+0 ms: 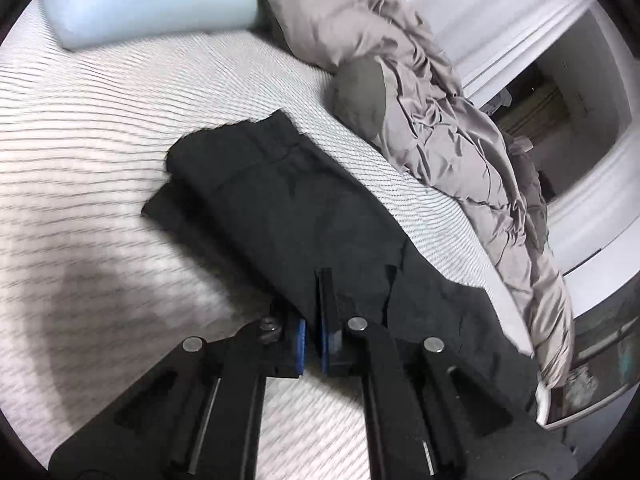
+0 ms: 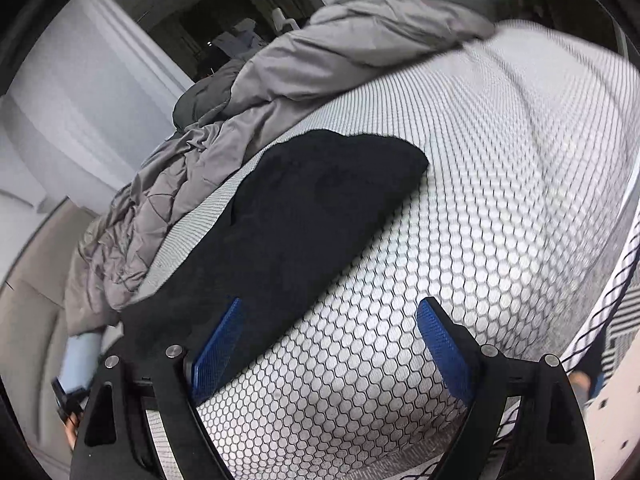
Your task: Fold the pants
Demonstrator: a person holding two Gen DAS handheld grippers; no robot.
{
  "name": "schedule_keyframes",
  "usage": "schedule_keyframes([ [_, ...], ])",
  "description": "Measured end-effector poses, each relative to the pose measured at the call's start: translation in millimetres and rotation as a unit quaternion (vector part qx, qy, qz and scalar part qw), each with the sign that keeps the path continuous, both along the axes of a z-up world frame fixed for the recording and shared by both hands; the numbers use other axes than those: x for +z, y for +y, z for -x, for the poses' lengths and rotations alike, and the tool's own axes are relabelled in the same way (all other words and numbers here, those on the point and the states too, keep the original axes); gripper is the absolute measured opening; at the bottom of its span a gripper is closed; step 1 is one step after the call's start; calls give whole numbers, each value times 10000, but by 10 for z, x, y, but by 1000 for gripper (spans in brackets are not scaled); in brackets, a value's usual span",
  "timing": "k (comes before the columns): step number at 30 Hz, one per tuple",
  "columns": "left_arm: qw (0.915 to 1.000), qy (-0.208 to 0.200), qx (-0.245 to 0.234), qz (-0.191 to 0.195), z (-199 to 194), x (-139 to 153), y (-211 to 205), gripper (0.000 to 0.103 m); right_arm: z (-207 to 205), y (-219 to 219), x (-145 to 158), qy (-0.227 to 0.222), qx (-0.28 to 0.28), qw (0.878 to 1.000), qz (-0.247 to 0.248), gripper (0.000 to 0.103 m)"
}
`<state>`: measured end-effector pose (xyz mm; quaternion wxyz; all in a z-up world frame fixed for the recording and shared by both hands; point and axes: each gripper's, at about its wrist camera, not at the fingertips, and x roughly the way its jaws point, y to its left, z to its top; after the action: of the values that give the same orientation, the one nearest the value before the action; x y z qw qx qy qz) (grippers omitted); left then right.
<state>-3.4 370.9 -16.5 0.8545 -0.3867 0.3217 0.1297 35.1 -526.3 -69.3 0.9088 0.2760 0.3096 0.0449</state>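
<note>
Black pants [image 1: 280,196] lie folded lengthwise on the white patterned mattress [image 1: 80,140]. In the left wrist view my left gripper [image 1: 316,288] is shut on the near edge of the pants, its blue pads pinching the fabric. In the right wrist view the pants [image 2: 304,208] stretch from the lower left toward the centre. My right gripper [image 2: 328,312] is open just above the mattress [image 2: 500,160]. Its left blue pad [image 2: 218,344] sits at the pants' near edge and its right pad [image 2: 444,352] is over bare mattress. It holds nothing.
A crumpled grey duvet [image 1: 440,120] lies along the far side of the bed beside the pants, also shown in the right wrist view [image 2: 280,72]. A light blue pillow [image 1: 152,0] sits at the head. A white wall and dark doorway [image 1: 552,112] are beyond.
</note>
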Motion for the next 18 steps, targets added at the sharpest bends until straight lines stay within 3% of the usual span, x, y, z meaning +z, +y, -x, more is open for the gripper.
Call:
schedule_keyframes([
  [4, 9997, 166, 122, -121, 420, 16, 71, 3, -372, -26, -84, -81, 152, 9991, -393, 89],
  [7, 9994, 273, 193, 13, 628, -73, 108, 3, -820, -62, -119, -48, 32, 9967, -815, 87],
  [8, 9993, 306, 216, 18, 673, -133, 103, 3, -962, -65, -130, -11, -64, 9959, -907, 82],
  [10, 9990, 321, 282, 91, 720, -212, 87, 3, -1146, -30, -159, 171, -113, 9953, -944, 32],
  [12, 9992, 241, 285, 106, 824, -212, 79, 3, -1102, -7, -137, 34, -44, 9943, -1069, 13],
  [15, 9994, 212, 267, 114, 998, -187, 61, 3, -585, -41, 9, -485, -98, 9970, -596, 8],
  [18, 9996, 269, 105, 2, 1121, -177, -20, 3, 29, -181, -21, -487, -325, 9981, -201, 4],
])
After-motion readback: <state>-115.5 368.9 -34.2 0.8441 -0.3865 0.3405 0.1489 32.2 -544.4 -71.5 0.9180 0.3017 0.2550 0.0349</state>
